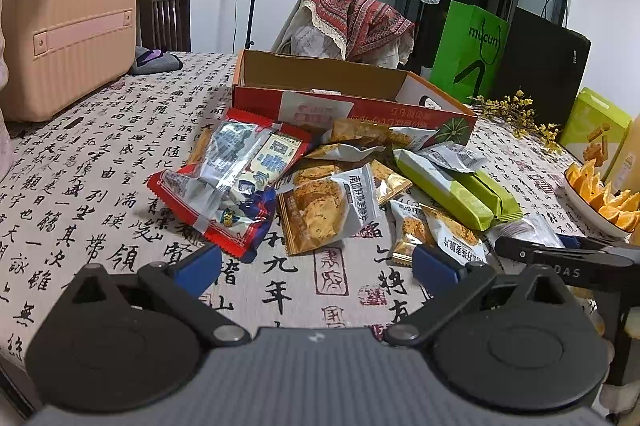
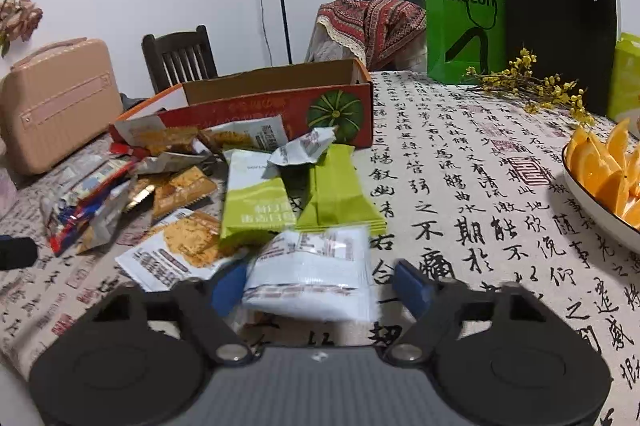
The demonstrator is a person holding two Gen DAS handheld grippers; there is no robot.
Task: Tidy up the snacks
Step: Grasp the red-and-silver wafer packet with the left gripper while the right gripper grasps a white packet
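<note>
I'm at the pick-up step of sorting these snacks: my right gripper is down at the near edge of the pile, and a white, crinkly plastic snack packet with faint red print sits between its two blue-padded fingers. The jaws stand part-way apart around it. The left pad looks to be against the packet's edge, but on the right I see a gap of tablecloth between pad and packet, so I judge it bracketed, not pinched. The packet is blurred, so I can't swear to contact.

The landmark is the open red-and-orange cardboard box with a green pumpkin printed on its corner, which I take to be where the snacks go. The white packet lies well in front of that box, on the near side of the heap. Between it and the box lie two lime-green foil-wrapped packets, and to the left of those, orange-and-white cracker sachets.

My left gripper hangs spread wide and empty above the tablecloth, in front of the box, with a red-edged silver bag just beyond its left finger.

Next move, as I read it: finish squeezing the right jaws onto the white packet, lift it clear without dragging the green packets, carry it over the box's front wall, and let go inside. Slippery film, so a firm central grip matters
</note>
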